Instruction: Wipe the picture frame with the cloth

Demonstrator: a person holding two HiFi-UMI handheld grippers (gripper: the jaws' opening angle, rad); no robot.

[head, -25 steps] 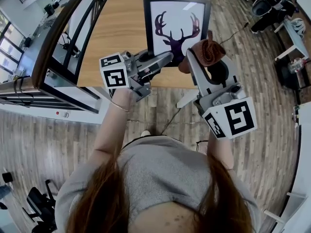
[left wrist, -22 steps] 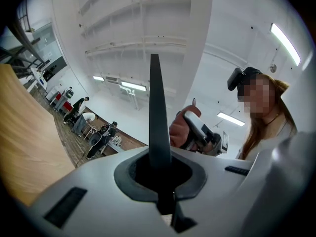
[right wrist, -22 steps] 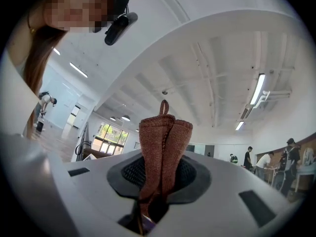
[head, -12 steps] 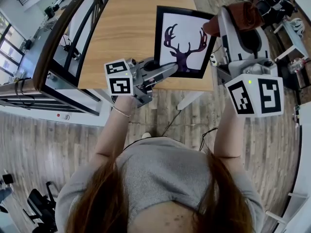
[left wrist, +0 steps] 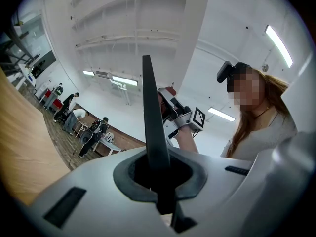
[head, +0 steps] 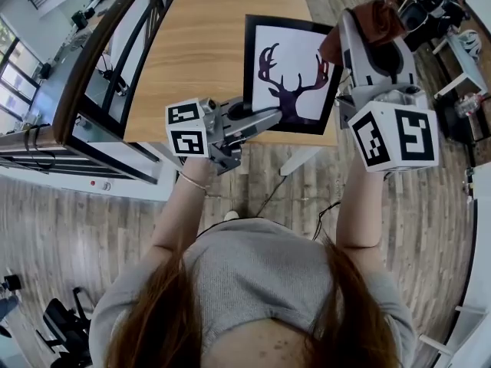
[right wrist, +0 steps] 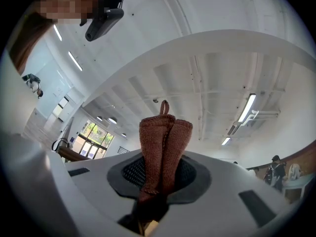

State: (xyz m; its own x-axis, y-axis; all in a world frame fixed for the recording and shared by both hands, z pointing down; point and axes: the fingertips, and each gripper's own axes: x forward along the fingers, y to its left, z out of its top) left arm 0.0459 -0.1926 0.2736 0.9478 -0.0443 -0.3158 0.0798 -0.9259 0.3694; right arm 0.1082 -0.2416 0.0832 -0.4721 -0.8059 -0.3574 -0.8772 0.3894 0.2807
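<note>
The picture frame [head: 291,71], black-edged with a dark antlered deer print, is held over the wooden table [head: 192,44]. My left gripper [head: 265,116] is shut on its lower left edge. In the left gripper view that edge rises as a black bar [left wrist: 150,117] out of the closed left gripper [left wrist: 160,181]. My right gripper [head: 360,29] is raised beside the frame's upper right corner, shut on a bunched brown cloth [head: 370,20]. In the right gripper view the knitted cloth [right wrist: 163,142] stands up out of the closed right gripper [right wrist: 155,186] against the ceiling. I cannot tell whether the cloth touches the frame.
A dark railing with glass panels [head: 100,60] runs along the table's left side. Wood-plank floor [head: 430,205] lies around the table, with chairs and equipment [head: 430,10] at the far right. The person's body fills the lower part of the head view.
The right gripper has lifted the cloth from the frame's lower right to beside its upper right corner. The frame has shifted a little right and turned. The left gripper kept its hold.
</note>
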